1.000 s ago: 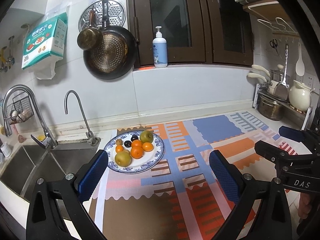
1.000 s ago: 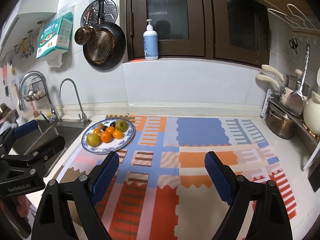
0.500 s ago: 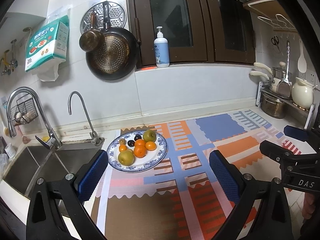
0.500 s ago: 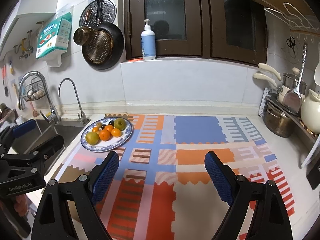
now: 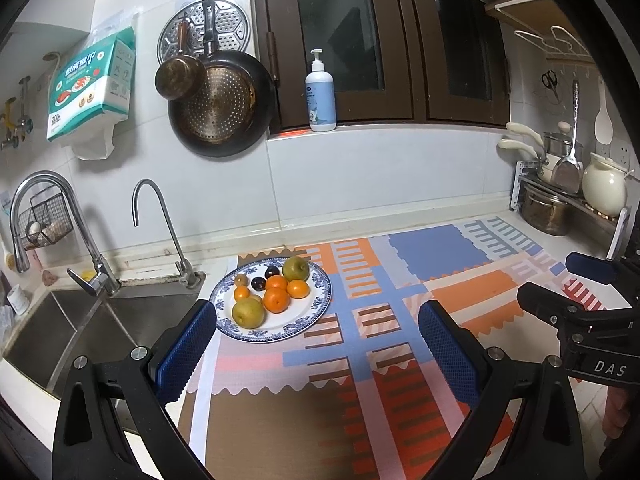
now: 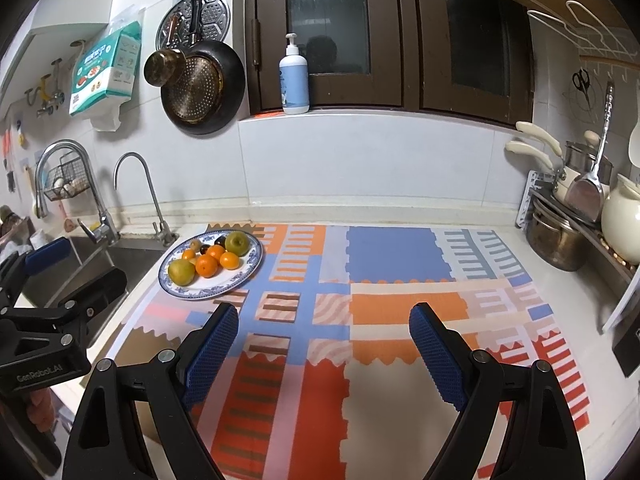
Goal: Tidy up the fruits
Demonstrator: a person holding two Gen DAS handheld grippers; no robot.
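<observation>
Fruit (image 5: pixel 272 294) lies heaped on a plate (image 5: pixel 316 314) at the mat's (image 5: pixel 400 308) corner beside the sink (image 5: pixel 52 328). Left gripper (image 5: pixel 316 344) and right gripper (image 6: pixel 322 342) hover with jaws apart, empty. Risk: nudged round fruit rolls off toward the sink. Nothing blocks the approach; the faucets (image 5: pixel 160 228) stand close by.

Blue-patterned white plate (image 5: pixel 316 312), blue-padded tongs (image 5: pixel 320 344)
</observation>
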